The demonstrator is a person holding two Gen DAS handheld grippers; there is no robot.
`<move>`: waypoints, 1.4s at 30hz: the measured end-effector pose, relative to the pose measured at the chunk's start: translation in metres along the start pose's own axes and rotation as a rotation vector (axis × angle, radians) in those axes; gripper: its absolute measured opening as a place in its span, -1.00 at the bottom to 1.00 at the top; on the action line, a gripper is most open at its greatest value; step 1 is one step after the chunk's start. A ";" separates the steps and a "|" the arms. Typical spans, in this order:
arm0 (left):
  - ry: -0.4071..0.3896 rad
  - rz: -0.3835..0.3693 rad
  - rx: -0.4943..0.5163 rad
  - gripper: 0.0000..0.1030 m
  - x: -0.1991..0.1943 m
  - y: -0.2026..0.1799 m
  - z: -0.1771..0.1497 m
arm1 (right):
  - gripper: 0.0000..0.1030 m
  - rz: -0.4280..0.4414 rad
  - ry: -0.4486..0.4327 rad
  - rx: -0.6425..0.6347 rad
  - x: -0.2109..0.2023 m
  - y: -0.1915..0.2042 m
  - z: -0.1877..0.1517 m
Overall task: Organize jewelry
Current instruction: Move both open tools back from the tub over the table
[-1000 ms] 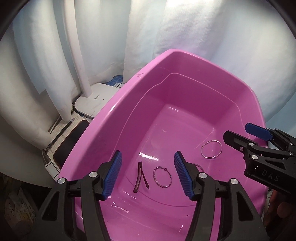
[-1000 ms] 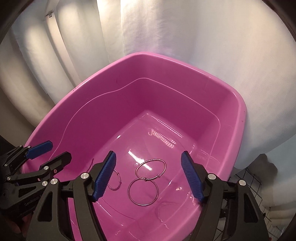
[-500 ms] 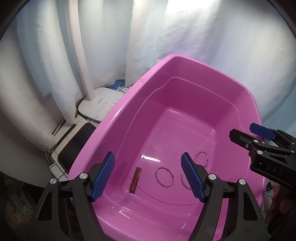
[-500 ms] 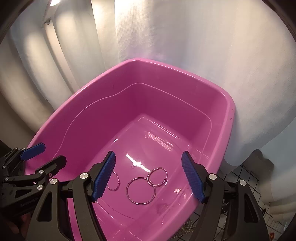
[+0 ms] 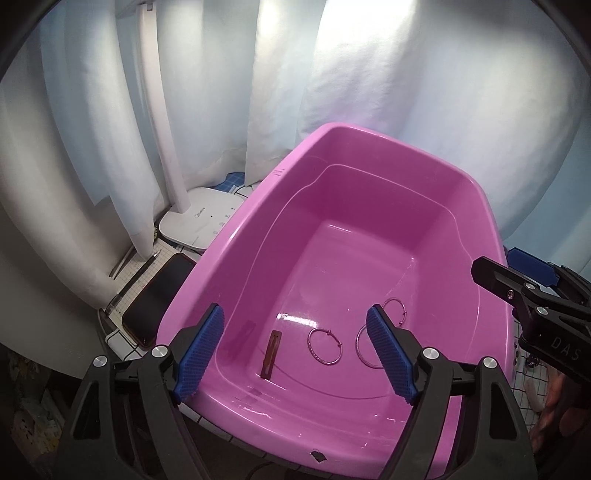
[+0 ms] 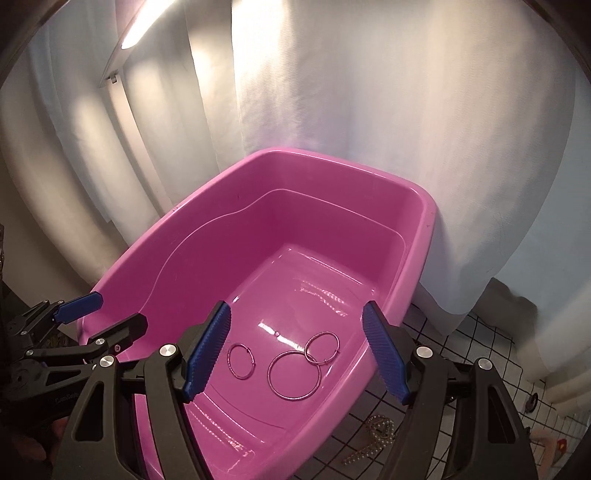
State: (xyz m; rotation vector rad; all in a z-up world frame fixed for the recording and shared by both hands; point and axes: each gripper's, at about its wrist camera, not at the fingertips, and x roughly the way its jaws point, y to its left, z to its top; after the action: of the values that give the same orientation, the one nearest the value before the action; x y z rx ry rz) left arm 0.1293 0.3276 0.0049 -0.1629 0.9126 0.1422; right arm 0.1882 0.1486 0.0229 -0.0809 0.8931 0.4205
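Pink plastic fills the middle of both views: a glossy tub (image 5: 236,240) with a stepped inner wall, its wet-looking floor throwing back white glints. On that floor, low in the frame, lie three thin hoops. In the right wrist view a small hoop (image 6: 241,360) sits left of centre, a big hoop (image 6: 294,375) lies beside it, and a third hoop (image 6: 321,348) overlaps the big one's upper right edge. In the left wrist view a brown clip (image 5: 271,353) lies flat to the left of the small hoop, apart from it. The left gripper (image 5: 295,354) hangs above the tub's near end with its blue pads spread wide, nothing between them; the right gripper (image 6: 297,354) is likewise spread and empty above the hoops. Each tool shows at the edge of the other's view. White curtain (image 6: 369,92) hangs in folds behind the tub, lit warm by a lamp head (image 6: 146,24) at upper left of the right wrist view. The lamp's white base (image 5: 201,221) stands at the tub's left in the left wrist view, with a dark phone (image 5: 157,297) and a pen (image 5: 142,267) below it on a gridded mat. At lower right of the right wrist view, a white tabletop (image 6: 480,347) crossed by black lines carries a bead chain (image 6: 373,441) just beside the tub.
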 end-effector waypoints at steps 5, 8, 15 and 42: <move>-0.025 -0.035 0.015 0.56 -0.013 -0.012 -0.003 | 0.37 -0.015 -0.038 0.036 -0.025 -0.006 -0.012; -0.037 -0.058 0.029 0.56 -0.020 -0.023 -0.007 | 0.37 -0.032 -0.062 0.044 -0.046 -0.013 -0.023; -0.072 -0.095 0.102 0.61 -0.045 -0.069 -0.019 | 0.37 -0.064 -0.122 0.152 -0.098 -0.063 -0.059; -0.042 -0.103 0.124 0.87 -0.076 -0.279 -0.162 | 0.38 -0.250 -0.021 0.340 -0.224 -0.323 -0.272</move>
State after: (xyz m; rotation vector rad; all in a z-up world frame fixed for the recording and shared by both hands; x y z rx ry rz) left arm 0.0111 0.0183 -0.0098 -0.0910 0.8662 -0.0065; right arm -0.0106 -0.2849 -0.0098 0.1235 0.9095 0.0339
